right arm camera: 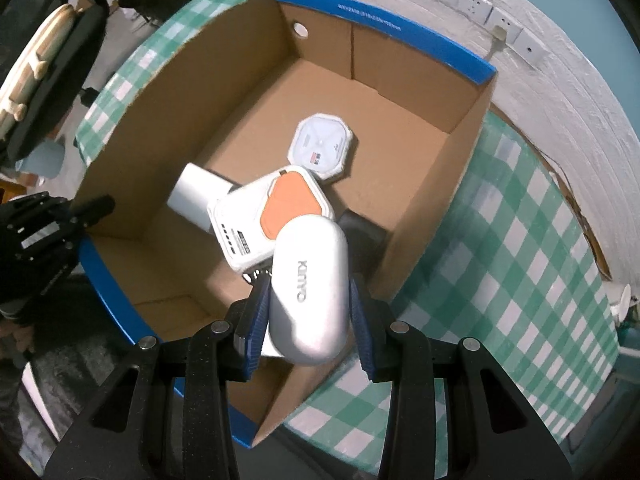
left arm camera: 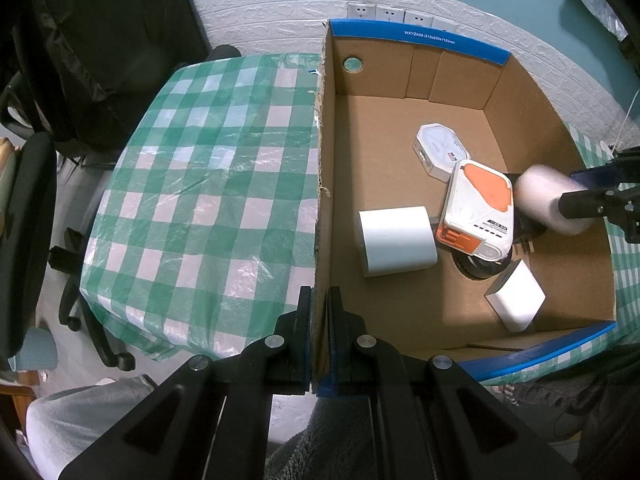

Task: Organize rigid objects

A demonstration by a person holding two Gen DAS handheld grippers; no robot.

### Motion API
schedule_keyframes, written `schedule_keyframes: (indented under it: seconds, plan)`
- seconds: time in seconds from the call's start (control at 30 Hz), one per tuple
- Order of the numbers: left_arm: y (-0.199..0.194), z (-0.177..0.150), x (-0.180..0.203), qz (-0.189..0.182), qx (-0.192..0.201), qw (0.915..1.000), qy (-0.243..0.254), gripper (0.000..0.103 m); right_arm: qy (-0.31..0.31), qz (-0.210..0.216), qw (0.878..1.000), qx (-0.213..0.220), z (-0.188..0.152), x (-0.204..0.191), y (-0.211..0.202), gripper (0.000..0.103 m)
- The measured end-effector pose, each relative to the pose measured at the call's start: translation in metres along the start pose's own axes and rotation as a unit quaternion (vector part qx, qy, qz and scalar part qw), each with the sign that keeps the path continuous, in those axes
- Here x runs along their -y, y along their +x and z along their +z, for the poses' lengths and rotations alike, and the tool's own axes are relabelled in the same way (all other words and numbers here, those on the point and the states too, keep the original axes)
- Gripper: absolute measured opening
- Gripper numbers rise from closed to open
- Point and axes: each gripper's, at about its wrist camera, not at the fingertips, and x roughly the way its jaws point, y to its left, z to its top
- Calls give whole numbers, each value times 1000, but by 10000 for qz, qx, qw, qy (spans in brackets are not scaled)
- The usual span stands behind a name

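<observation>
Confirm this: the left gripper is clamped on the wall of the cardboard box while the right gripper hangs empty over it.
Not empty. The right wrist view shows the right gripper shut on a white oval case above the cardboard box. The left gripper is clamped on the wall, as stated.

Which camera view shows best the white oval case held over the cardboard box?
The right wrist view: the white oval case fills the centre, sharp, clamped between the right gripper fingers, its printed lettering visible. In the left wrist view the case is only a blurred white shape at the right edge, above the cardboard box.
</observation>
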Motion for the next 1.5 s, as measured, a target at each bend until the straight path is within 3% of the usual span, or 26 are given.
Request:
schedule_keyframes:
  seconds: [0.23,0.37,0.47,0.53,0.6,0.67,0.93,1.17,1.5]
  plan:
    - [0,1,0,18,-11,10000,-5,5,150,38,9998,148,-1,2,-2,38]
    - [0,2,-1,65,-16,10000,-54,10,349,199,9981,476,-8,5,-14,39]
    - [1,2,-1,167,-15,9998,-62,19,526,155,9956,754,-16,7,-29,48]
    - [1,2,-3,234,-10,9997,-78,31,603,69,9938,930,-22,7,-41,50]
    - [0,2,-5,299,-2,9995,-90,52,656,-75,9920,1072,-30,8,-54,53]
    - [0,2,-6,270,-1,9996,-91,60,748,-162,9890,1266,-40,10,-71,55]
    - [-16,-1,-14,343,309,9985,-285,70,1145,-480,9747,1857,-91,19,-139,64]
    - [-80,-11,4,393,1029,9939,-9,81,1437,-967,9563,2354,-143,22,-194,70]
    - [-205,-41,42,-198,2099,9775,88,96,1943,-1454,9276,2841,-220,18,-247,72]
